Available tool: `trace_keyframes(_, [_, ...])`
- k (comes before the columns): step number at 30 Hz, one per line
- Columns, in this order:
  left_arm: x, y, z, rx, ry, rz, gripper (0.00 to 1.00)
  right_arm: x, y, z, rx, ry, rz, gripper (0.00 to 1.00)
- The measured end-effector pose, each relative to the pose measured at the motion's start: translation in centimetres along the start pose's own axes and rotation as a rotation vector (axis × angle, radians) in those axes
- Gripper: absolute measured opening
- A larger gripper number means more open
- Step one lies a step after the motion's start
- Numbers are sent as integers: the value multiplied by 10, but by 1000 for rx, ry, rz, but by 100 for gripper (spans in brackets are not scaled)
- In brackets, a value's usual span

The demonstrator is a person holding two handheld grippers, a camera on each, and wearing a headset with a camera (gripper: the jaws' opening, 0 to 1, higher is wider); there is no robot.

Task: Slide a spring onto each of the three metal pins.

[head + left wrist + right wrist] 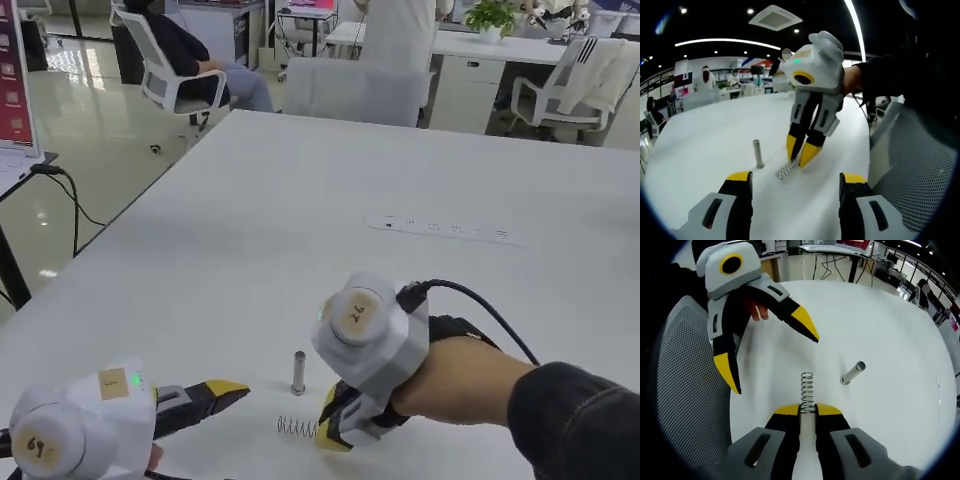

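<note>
Head view: right gripper (331, 432) around spring (296, 428) end.

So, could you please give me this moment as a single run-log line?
right gripper: shut on spring end | left gripper: open, apart | spring: not yet on pin | pin: upright on table, bare

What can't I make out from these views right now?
Spring: its far end, head view, covered by the right gripper.
Same end, right gripper view: buried between the shut jaws.
White strip: its markings, head view, too small.
Left gripper: lower jaw, head view, cut by bottom edge.
</note>
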State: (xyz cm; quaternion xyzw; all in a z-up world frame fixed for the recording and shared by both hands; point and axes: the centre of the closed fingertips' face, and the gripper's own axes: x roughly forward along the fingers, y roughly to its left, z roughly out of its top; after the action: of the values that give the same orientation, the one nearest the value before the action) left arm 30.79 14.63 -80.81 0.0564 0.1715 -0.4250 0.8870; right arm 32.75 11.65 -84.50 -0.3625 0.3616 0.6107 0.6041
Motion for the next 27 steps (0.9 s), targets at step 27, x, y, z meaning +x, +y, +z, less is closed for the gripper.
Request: trace_keyframes(27, [7, -20, 3, 106, 1, -77, 33, -22, 29, 2, -47, -13, 63, 8])
